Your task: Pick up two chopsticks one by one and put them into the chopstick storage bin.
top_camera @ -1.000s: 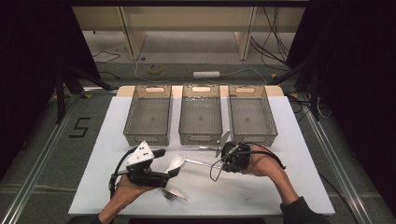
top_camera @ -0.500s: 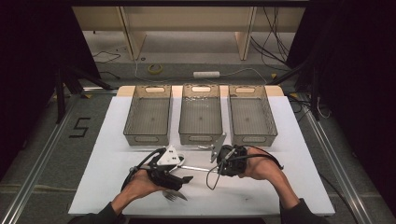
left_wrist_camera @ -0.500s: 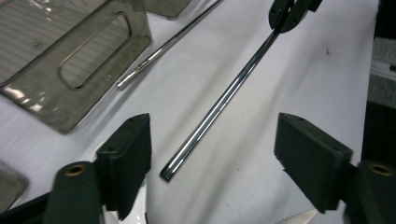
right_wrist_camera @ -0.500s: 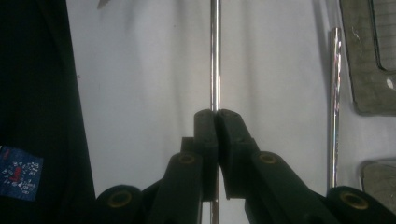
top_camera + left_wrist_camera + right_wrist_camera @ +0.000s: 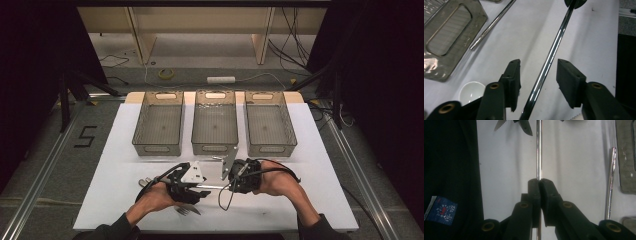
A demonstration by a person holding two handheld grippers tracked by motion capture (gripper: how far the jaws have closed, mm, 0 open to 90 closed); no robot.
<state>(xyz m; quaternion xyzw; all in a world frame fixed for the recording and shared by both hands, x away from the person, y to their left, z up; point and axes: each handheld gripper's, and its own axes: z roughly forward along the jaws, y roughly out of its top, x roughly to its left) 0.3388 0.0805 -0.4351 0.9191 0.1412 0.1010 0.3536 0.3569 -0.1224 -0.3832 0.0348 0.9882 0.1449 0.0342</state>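
- Two pads of our right gripper [image 5: 539,182] are pressed together on a thin chrome rod [image 5: 539,150], which runs straight out between them above the white table [image 5: 120,145].
- Our left gripper [image 5: 538,75] has just been closing; its jaws stand half spread, one on each side of the same rod, with a gap on both sides, so neither pad presses it yet.
- Risk one: the rod crosses the left jaws on a slant, so one pad would likely meet it first and lever it round in the right pads.
- Risk two: polished metal in a narrow pinch may well slip or roll if either hand pulls early.
- Farther out, a second rod [image 5: 492,23] and a small white bowl [image 5: 471,91] lie on the table near the left jaws; a swing of the held rod could knock them.
- Beyond stand three clear bins [image 5: 215,122], and a sagging tip might catch a wall.
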